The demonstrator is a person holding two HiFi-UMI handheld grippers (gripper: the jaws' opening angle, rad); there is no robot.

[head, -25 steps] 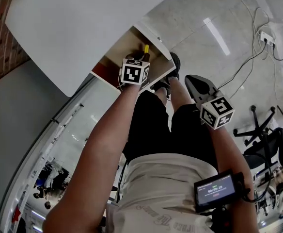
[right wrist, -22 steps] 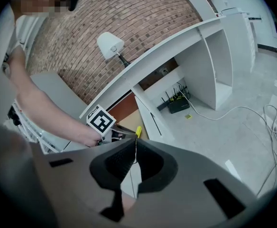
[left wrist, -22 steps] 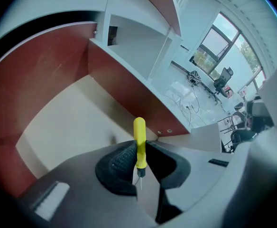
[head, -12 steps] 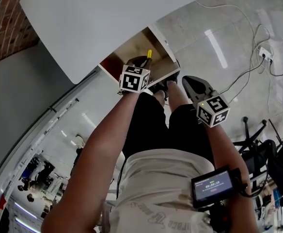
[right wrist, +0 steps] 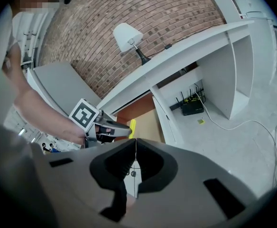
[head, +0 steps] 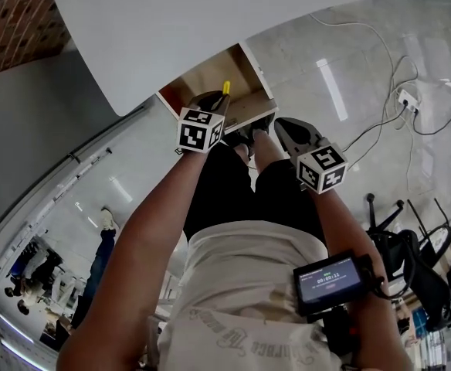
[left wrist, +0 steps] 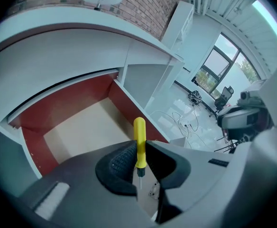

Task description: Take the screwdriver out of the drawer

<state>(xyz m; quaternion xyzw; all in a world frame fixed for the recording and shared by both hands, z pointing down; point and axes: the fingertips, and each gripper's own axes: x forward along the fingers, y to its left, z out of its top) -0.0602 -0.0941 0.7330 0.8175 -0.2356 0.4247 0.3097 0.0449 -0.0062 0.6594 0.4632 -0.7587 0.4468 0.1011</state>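
A small screwdriver with a yellow handle (left wrist: 139, 144) is clamped between the pads of my left gripper (left wrist: 139, 151), handle pointing away, thin metal tip toward the camera. In the head view the yellow handle (head: 225, 88) sticks out past the left gripper (head: 214, 103) above the open drawer (head: 210, 76). The drawer (left wrist: 77, 127) has dark red walls and a bare tan floor, under a white desk top (head: 210, 22). My right gripper (right wrist: 134, 144) hangs to the right of the drawer, jaws pressed together with nothing in them; from it I see the left gripper (right wrist: 112, 131) and screwdriver (right wrist: 132, 126).
A white lamp (right wrist: 129, 37) stands on the desk against a brick wall (right wrist: 143, 13). Under the desk sits a black router (right wrist: 193, 107) with cables. Cables and a power strip (head: 407, 103) lie on the shiny floor; office chairs (head: 411, 246) stand at the right.
My left gripper has lifted with the screwdriver in it, away from the drawer floor. The right gripper has drifted a little to the left in the head view.
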